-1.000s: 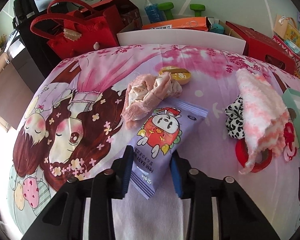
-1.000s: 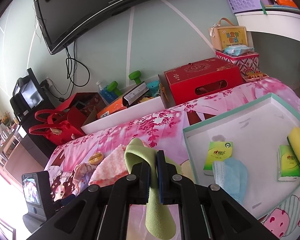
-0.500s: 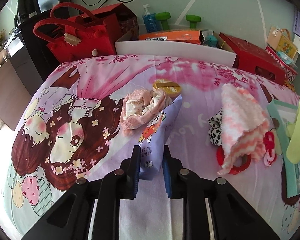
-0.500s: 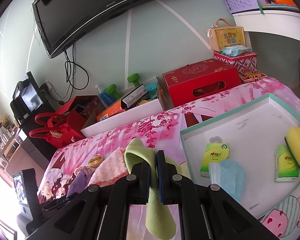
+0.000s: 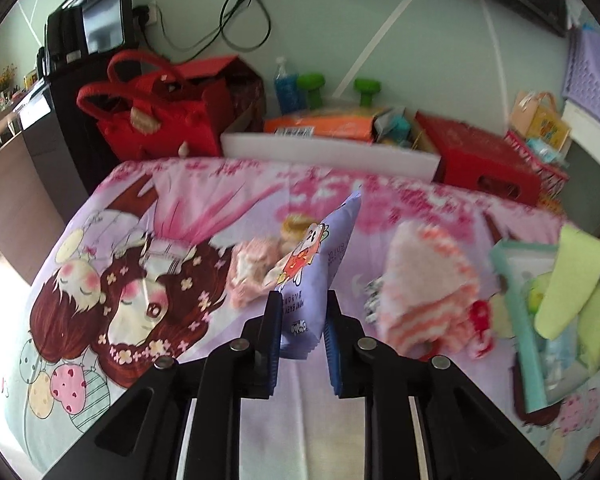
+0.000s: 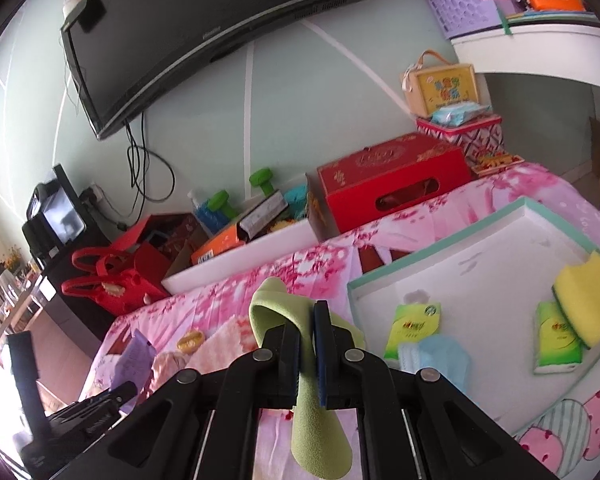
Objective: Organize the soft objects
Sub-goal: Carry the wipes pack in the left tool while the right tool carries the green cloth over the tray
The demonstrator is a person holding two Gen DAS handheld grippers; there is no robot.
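Purple wipes pack (image 5: 318,268) pinched in left gripper (image 5: 300,320), clear of bedsheet (image 5: 204,196) — right gripper (image 6: 307,334) clamped tight on green cloth (image 6: 284,308).

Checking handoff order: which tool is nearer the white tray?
Right. The right tool, gripping a green cloth, hangs beside the white tray; the left tool holds a purple packet farther off.

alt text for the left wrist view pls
The left claw grips a purple cartoon-printed pack by its lower end, its free end sticking up over a pink cartoon bedsheet. A fuzzy pink-and-white cloth lies to the right, with red bags and boxes along the far wall.
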